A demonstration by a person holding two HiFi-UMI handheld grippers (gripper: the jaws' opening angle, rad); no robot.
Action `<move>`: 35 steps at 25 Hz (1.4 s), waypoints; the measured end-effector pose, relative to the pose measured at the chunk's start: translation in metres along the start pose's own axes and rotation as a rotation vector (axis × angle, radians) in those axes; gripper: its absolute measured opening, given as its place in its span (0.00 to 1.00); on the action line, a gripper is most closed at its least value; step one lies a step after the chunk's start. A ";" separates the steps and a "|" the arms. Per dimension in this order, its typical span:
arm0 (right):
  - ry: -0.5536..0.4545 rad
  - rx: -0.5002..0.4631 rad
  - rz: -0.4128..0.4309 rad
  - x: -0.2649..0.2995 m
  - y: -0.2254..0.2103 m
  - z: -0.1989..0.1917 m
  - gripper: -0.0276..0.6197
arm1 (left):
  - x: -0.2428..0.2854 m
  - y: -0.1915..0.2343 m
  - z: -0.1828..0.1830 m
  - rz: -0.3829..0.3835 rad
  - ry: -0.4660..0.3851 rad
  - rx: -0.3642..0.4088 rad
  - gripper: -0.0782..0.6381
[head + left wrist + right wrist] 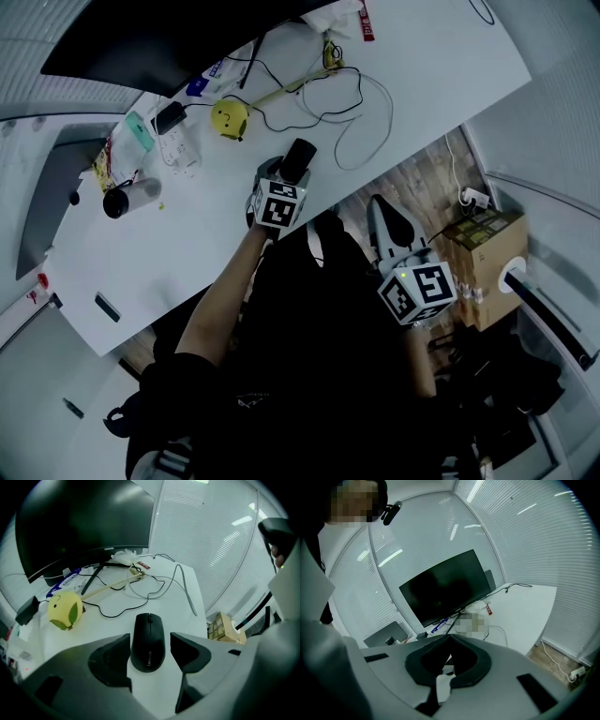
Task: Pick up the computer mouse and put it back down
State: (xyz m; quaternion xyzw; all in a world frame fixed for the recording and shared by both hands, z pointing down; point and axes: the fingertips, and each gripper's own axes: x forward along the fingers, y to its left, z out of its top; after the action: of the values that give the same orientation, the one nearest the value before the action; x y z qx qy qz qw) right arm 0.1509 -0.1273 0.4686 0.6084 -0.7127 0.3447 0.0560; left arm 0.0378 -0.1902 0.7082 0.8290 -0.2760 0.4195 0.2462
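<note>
With the left tool [150,641] spread around the mouse [147,632] on the bench [180,613], mid-frame, and the right tool [450,639] pinched closed, I think lifting is not done yet.

A white desk [197,262] carries a black computer mouse [148,641] by its near edge and a yellow lemon-shaped toy [63,610] to the mouse's left. Loose black and white cables [190,601] lie beyond, with a dark monitor [84,522] at the far left.
</note>
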 end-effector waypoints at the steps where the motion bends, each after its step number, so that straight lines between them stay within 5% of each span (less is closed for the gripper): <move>1: -0.002 -0.002 0.007 -0.001 0.002 -0.001 0.04 | -0.006 0.001 0.002 0.014 -0.015 -0.007 0.46; 6: 0.005 -0.024 0.054 -0.006 0.014 -0.006 0.04 | -0.053 0.000 0.018 0.065 -0.103 -0.057 0.39; 9: 0.010 -0.041 0.089 -0.004 0.023 -0.008 0.04 | -0.083 0.009 0.027 0.156 -0.191 -0.059 0.15; 26: 0.064 -0.193 0.343 0.014 0.096 -0.017 0.04 | -0.256 0.014 0.028 0.331 -0.577 -0.258 0.12; 35: 0.093 -0.280 0.424 0.004 0.119 -0.032 0.04 | -0.294 -0.008 0.000 0.387 -0.678 -0.334 0.12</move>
State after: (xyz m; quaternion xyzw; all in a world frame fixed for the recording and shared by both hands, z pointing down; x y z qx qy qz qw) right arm 0.0315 -0.1103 0.4448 0.4153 -0.8617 0.2743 0.0988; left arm -0.1023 -0.1104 0.4623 0.8016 -0.5562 0.1113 0.1891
